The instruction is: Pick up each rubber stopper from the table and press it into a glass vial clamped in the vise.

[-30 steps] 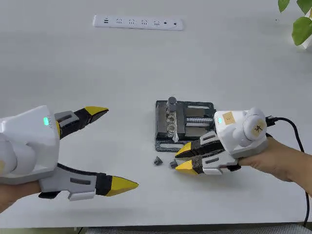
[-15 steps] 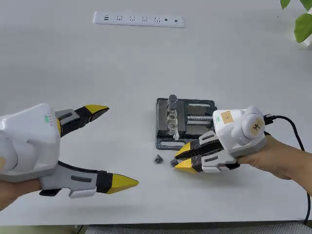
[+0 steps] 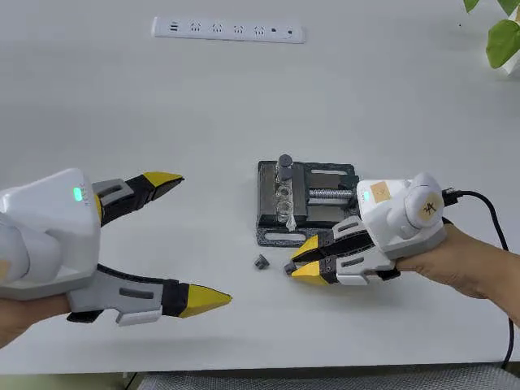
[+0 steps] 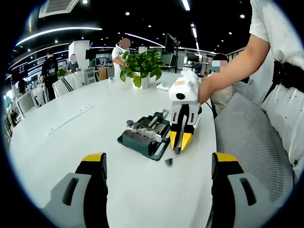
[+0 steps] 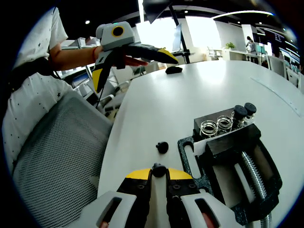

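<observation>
Mostly hidden: stopper (image 5: 159, 167) nipped in right tool (image 5: 159, 175).

Left gripper (image 3: 203, 238): white boxy body, green light (image 3: 77, 194) behind fingers (image 3: 130, 195), fingers grey and black, pointy yellow tips. Right gripper (image 3: 298, 259): same colours, yellow sticker (image 3: 381, 192) on top, round tan label (image 3: 428, 209) with black mark (too small to read) at back. Black cable (image 3: 487, 215) comes out of end far from fingers. Shirt (image 4: 280, 42): white, tiny dark dots, short sleeve.
</observation>
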Demonstrator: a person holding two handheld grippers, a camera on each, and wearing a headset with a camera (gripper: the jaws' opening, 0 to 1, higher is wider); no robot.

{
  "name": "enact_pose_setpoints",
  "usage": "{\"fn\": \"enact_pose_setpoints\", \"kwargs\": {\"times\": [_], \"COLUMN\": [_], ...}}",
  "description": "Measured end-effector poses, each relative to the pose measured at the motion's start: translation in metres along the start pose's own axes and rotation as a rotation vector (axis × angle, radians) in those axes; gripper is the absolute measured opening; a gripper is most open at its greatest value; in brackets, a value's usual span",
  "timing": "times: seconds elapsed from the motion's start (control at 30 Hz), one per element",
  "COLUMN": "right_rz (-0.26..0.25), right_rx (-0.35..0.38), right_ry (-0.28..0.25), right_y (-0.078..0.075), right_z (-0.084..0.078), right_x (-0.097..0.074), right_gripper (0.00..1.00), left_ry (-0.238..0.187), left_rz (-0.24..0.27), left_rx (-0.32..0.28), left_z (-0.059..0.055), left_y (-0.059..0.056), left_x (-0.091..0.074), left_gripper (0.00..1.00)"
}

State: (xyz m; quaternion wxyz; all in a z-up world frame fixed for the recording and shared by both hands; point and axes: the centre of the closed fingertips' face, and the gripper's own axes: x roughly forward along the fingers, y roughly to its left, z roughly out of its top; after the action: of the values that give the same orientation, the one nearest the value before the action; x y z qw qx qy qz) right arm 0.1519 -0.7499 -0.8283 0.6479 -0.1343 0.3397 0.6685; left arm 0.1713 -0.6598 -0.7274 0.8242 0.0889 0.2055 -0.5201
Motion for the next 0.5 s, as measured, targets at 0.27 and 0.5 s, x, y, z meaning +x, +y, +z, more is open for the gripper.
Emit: {"fn": "enact_pose_setpoints", "kwargs": {"times": [0.27,0.5], "right_rz": [-0.047,-0.096], "right_rx": [-0.003,-0.018], "right_ry": [-0.091,-0.179], "right_y": [0.006,0.015], "right_z": [0.024,0.054], "right_x": [-0.025,-0.05], "right_gripper": [0.06,0.06], "left_ry": [-0.034,-0.09], "left_rz": [-0.013,-0.035], "left_rx": [0.005,0.009], "left_z": [0.015,0.034], "left_y": [-0.005,-0.012], "left_x": [0.004,0.009], "left_gripper": [0.82,0.73]}}
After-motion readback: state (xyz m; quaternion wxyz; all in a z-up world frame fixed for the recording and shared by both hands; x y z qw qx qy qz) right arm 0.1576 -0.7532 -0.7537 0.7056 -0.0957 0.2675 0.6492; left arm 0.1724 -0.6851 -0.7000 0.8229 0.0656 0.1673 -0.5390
